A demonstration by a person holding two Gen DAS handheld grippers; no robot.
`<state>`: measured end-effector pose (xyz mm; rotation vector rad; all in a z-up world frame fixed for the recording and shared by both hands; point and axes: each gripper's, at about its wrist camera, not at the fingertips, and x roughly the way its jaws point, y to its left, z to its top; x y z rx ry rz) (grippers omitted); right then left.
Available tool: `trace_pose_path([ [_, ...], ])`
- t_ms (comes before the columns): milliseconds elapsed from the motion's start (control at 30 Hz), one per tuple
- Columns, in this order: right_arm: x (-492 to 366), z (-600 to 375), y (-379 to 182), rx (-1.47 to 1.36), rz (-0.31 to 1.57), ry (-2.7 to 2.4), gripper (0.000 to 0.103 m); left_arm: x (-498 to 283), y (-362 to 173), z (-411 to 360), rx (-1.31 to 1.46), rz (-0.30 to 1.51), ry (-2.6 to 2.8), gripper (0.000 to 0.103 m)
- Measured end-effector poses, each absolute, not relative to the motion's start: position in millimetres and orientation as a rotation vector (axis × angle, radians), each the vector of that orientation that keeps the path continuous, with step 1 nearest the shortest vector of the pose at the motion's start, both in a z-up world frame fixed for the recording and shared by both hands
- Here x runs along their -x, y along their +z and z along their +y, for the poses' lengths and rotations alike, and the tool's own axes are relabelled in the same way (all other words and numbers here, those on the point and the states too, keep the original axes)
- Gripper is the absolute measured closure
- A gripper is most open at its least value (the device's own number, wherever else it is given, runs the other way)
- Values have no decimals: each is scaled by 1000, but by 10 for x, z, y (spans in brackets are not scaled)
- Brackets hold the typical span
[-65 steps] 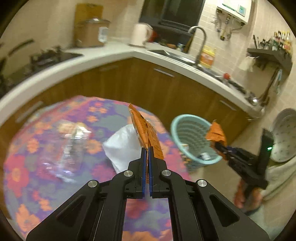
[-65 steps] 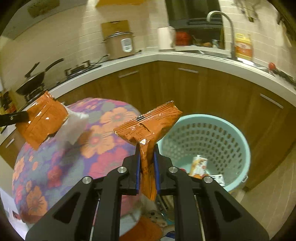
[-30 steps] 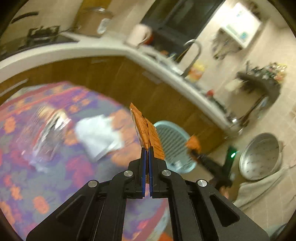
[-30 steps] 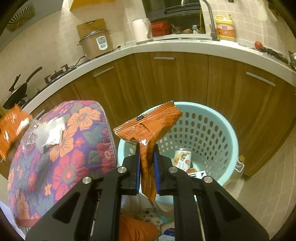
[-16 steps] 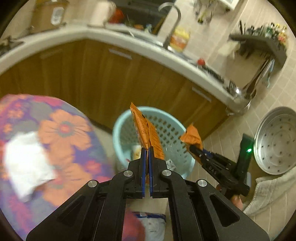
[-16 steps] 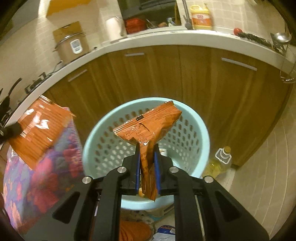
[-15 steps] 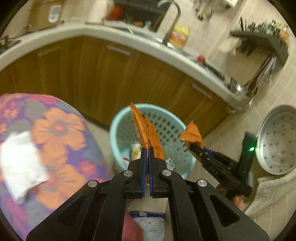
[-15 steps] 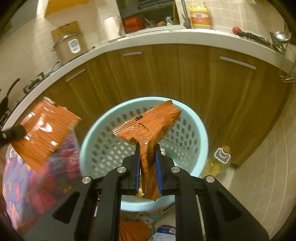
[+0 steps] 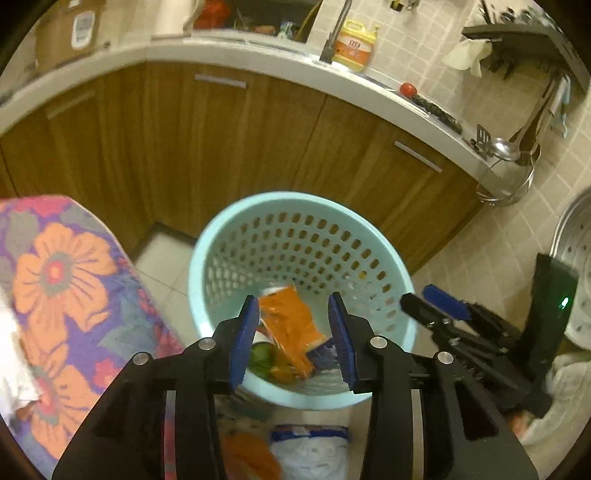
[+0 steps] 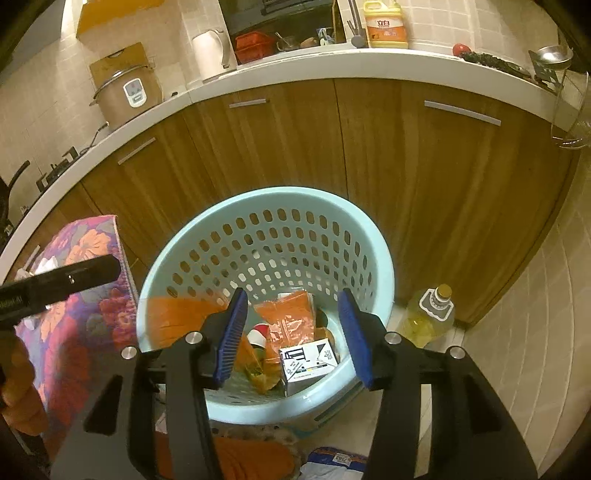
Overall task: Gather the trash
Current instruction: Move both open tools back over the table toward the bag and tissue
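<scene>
- Left gripper [image 9: 293, 334] spread wide, nothing between its blue pads [image 9: 243, 338], poised over the pale blue perforated basket [image 9: 221, 236].
- Right gripper [image 10: 291, 334] likewise spread and empty, above the same basket [image 10: 380, 258].
- Orange snack wrappers [image 10: 291, 319] down inside the basket among other trash, beside a white printed carton [image 10: 306, 363]; print too small to read.
- Another orange wrapper [image 10: 177, 312], blurred, at the near-left rim.
- Floral cloth [image 9: 62, 280] just left of the basket; wooden cabinets [image 10: 295, 147] behind.
- Oil bottle [image 10: 430, 314] on the floor at right.
- Yellow detergent jug [image 10: 386, 24] on the counter, Chinese characters on its label.
</scene>
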<state>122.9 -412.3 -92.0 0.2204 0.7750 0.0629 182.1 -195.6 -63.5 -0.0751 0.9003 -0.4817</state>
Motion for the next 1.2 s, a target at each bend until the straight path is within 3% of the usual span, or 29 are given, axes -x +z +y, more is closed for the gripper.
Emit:
trace_pose_path([
  [400, -980, -3838, -535, -182, 709, 105, 56, -1269, -101, -1787, 24, 734, -434, 65],
  [667, -853, -3267, -207, -107, 660, 179, 56, -935, 156, -1284, 67, 657, -386, 60],
  [867, -798, -2610, -1, -49, 634, 307, 55, -692, 315, -502, 123, 605, -261, 42],
  [933, -787, -2363, 26, -27, 631, 351, 45, -600, 363, -97, 148, 585, -190, 33],
  [1000, -772, -2047, 42, 11, 627, 400, 40, -521, 388, 266, 169, 572, -123, 29],
  [1100, -776, -1582, 29, 70, 632, 475, 39, -422, 380, 882, 205, 567, -12, 23],
  [1200, -825, -1175, -50, 114, 653, 523, 34, -385, 290, 1420, 261, 596, 69, 22],
])
